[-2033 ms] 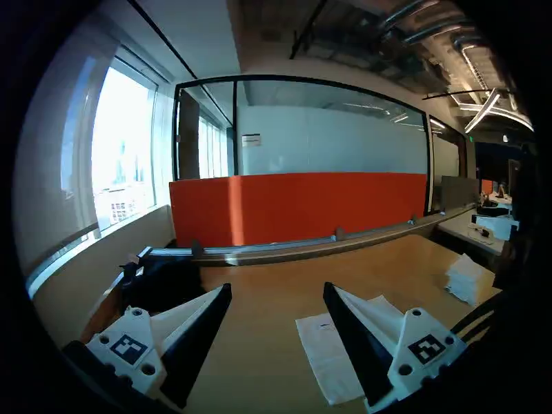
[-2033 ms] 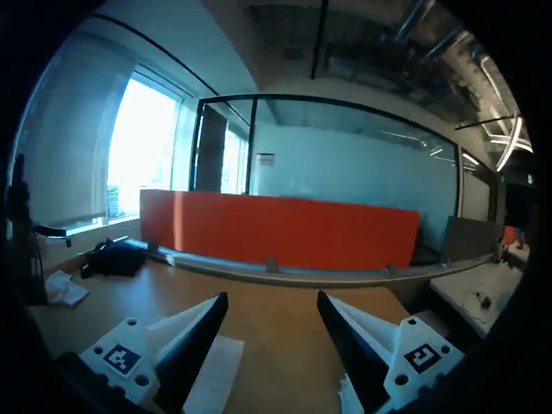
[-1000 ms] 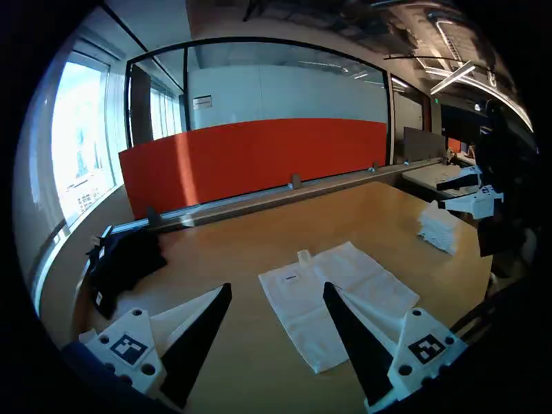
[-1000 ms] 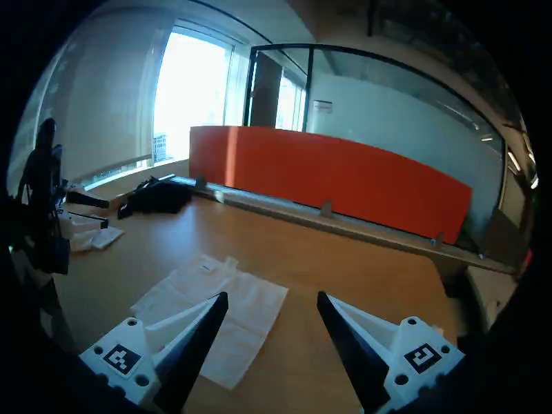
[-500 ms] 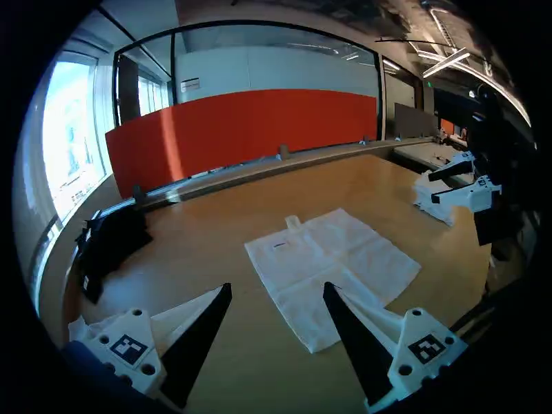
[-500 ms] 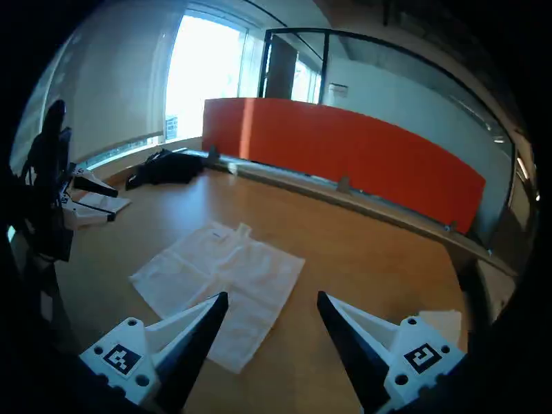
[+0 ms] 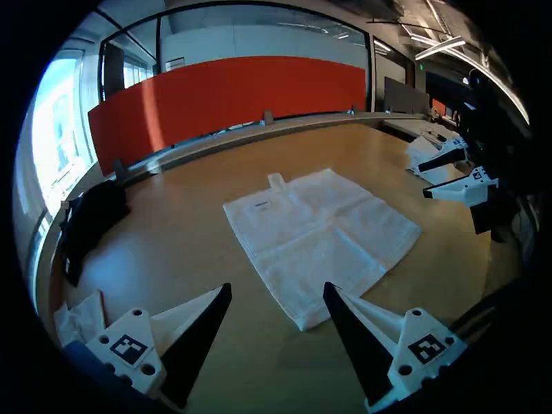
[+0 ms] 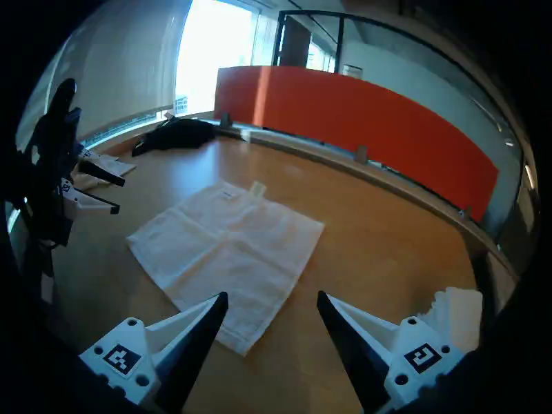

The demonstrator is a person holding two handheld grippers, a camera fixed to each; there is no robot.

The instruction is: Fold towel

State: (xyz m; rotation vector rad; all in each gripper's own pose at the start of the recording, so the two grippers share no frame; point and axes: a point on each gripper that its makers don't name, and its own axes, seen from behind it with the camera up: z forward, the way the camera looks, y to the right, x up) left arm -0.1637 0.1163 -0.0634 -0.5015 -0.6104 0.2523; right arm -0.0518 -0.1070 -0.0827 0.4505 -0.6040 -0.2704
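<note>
In the left gripper view we see, at lower left, a crumpled white cloth [image 7: 79, 321], and above it a black bag [image 7: 90, 221] at the table's left edge. Along the bottom the left gripper [image 7: 276, 286] is held over the wooden table [image 7: 186, 234], fingers spread wide, nothing between them. The towel [image 7: 321, 231] lies open and flat at centre, creased into quarters, a small tag on its far edge, its near corner just ahead of the fingertips. An orange divider [image 7: 228, 96] runs across the top of the frame. At the right edge the right gripper [image 7: 422, 182], also spread, is held beside a stack [image 7: 424, 148] of folded white cloths.

In the right gripper view we see the left gripper at the left edge, a bright window [image 8: 214, 55] at upper left and the towel at centre. Its near corner reaches down between the right gripper's parted fingers at the bottom. The stack sits at lower right.
</note>
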